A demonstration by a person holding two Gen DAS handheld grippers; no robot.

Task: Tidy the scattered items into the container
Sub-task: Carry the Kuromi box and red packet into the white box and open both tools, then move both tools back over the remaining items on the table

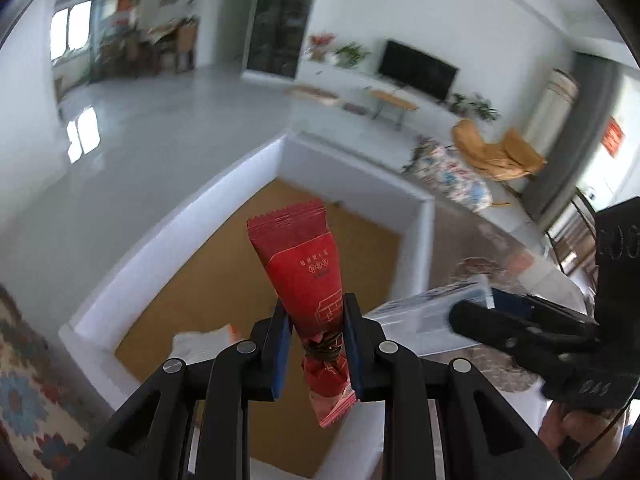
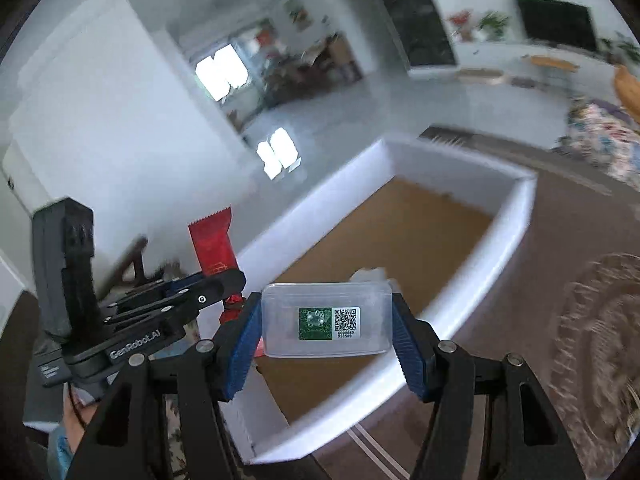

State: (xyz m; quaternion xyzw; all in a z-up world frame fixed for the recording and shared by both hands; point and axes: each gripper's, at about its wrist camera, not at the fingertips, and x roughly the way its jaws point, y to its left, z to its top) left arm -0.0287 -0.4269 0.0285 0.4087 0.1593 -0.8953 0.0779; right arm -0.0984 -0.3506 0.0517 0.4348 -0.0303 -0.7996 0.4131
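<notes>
Left gripper clenched on a crumpled red foil snack packet, blue pads pinching it just above its tied-off lower end, serrated top edge pointing up and away. Packet held in the air above a white-walled rectangular box with a brown cardboard floor. On that floor, near the box's closest corner, a white paper item with an orange mark, partly hidden behind the gripper's fingers.

Right gripper closed around a clear plastic rectangular case with a green label and a QR sticker, one ribbed blue pad against each short end, case level and raised over the near wall of the same box. Seen from the left wrist camera, the same case blurred at the tip of the right gripper, just beside the box's right wall. Seen from the right wrist camera, the left gripper holding the red packet upright to the left of the case, close by but apart from it.

Box resting on a brown tabletop, with a round lace-patterned mat to the right of it.

Beyond the table, a glossy pale grey floor, a flowered cushion, an orange-brown chair, a low white cabinet carrying a black television and potted plants, and bright windows at the far end of the room.
</notes>
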